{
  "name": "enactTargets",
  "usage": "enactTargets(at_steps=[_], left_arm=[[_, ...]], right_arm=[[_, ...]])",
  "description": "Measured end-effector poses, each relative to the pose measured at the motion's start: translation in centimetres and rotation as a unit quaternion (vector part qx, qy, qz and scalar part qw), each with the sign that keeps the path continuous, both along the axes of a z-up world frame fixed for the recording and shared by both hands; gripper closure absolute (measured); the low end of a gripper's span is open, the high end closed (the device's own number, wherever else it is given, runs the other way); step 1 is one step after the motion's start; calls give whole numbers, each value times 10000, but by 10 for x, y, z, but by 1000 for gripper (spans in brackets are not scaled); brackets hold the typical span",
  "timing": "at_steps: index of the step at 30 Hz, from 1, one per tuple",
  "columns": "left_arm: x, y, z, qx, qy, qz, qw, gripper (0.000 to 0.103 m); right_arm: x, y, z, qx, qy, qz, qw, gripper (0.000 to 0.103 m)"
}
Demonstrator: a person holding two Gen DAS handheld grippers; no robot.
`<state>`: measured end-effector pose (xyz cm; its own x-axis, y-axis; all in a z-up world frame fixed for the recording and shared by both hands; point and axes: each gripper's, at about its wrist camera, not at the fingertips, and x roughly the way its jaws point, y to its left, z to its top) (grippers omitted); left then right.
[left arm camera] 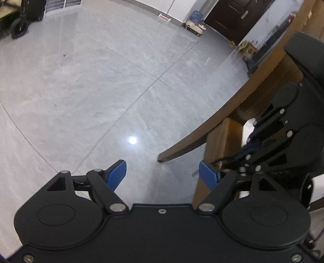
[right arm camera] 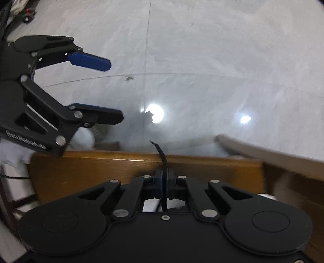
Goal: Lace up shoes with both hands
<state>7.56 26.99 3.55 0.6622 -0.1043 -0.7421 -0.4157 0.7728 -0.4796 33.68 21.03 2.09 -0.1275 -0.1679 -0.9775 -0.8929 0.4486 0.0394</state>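
Observation:
My left gripper (left arm camera: 163,172) is open and empty, its blue pads spread wide over the grey floor. It also shows in the right wrist view (right arm camera: 113,89), at the left, open. My right gripper (right arm camera: 163,178) is shut on a dark shoelace (right arm camera: 162,155) whose free end sticks up past the fingertips. In the left wrist view the right gripper (left arm camera: 226,163) is at the right, closed on the dark lace (left arm camera: 246,150). No shoe is visible in either view.
A wooden table edge (right arm camera: 141,163) runs just below the right gripper. The same wooden table (left arm camera: 232,113) and its leg (left arm camera: 216,141) are on the right in the left wrist view. Grey tiled floor (left arm camera: 101,91) lies beyond. A dark door (left arm camera: 228,18) stands far back.

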Motion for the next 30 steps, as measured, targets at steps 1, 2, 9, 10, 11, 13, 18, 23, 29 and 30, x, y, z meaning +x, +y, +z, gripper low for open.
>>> enactTargets(at_steps=[1, 2, 9, 10, 11, 13, 18, 23, 29, 30], left_arm=[[1, 2, -4, -266, -92, 137, 9995, 21], [1, 5, -9, -715, -233, 329, 9966, 21], [-1, 6, -32, -2989, -1315, 1054, 9393, 21], [0, 4, -31, -2984, -1414, 1090, 9376, 21], [1, 1, -30, -2980, -1514, 1101, 9360, 21], [4, -3, -28, -2962, -1651, 1028, 9351, 31], [11, -15, -26, -2747, -1680, 906, 9424, 92], [4, -16, -16, -2695, -1880, 970, 9395, 97], [-3, -12, -15, -3073, -1916, 1026, 9265, 99], [-4, -12, -15, -3109, -1946, 1025, 9247, 99]], right_arm=[[-4, -2, 9, 135, -378, -34, 9992, 100], [-7, -3, 16, 272, -589, -77, 9979, 100], [-73, -28, 66, 1464, -2525, -337, 9559, 100], [-81, -30, 68, 1557, -2619, -357, 9518, 100], [-86, -31, 69, 1578, -2679, -371, 9497, 100], [-97, -33, 70, 1621, -2799, -397, 9454, 100], [-116, -38, 71, 1675, -2955, -430, 9396, 100], [-119, -42, 73, 1719, -2996, -460, 9373, 100], [-117, -40, 72, 1710, -3065, -277, 9360, 100], [-118, -40, 72, 1685, -3085, -228, 9359, 100]])
